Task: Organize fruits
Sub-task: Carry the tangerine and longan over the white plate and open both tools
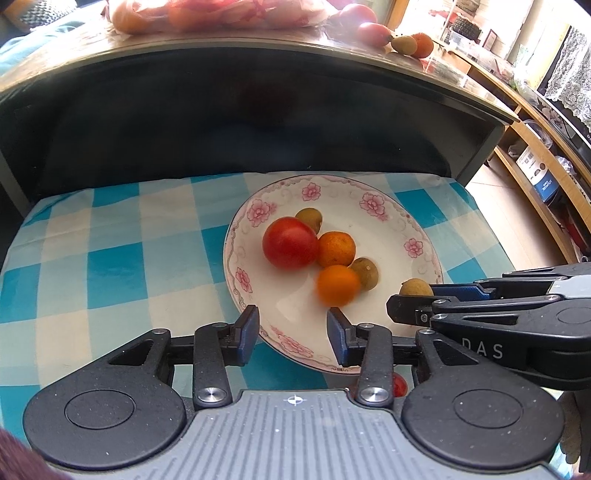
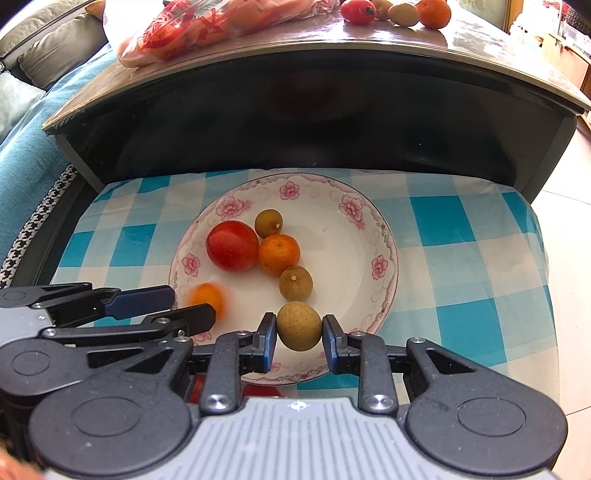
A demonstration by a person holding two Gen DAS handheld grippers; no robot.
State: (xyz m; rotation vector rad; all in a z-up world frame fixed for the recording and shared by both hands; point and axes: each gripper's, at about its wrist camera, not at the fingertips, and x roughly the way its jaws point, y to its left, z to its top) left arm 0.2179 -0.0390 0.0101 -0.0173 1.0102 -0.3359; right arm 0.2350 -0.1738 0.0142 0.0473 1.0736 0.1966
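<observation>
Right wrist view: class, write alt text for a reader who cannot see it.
The right gripper holds a longan over the near rim of a floral plate. The plate holds a tomato, an orange, two more longans and a blurred orange fruit beside the open left gripper.

Glossy ceramic-looking plate (image 2: 384, 236) on matt checked cloth (image 2: 461, 258); glossy tabletop (image 2: 332, 33), crinkly plastic bag (image 2: 207, 26)

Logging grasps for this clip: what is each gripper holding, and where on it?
Right gripper pinches a longan across its sides; left gripper is open, holding nothing.
</observation>
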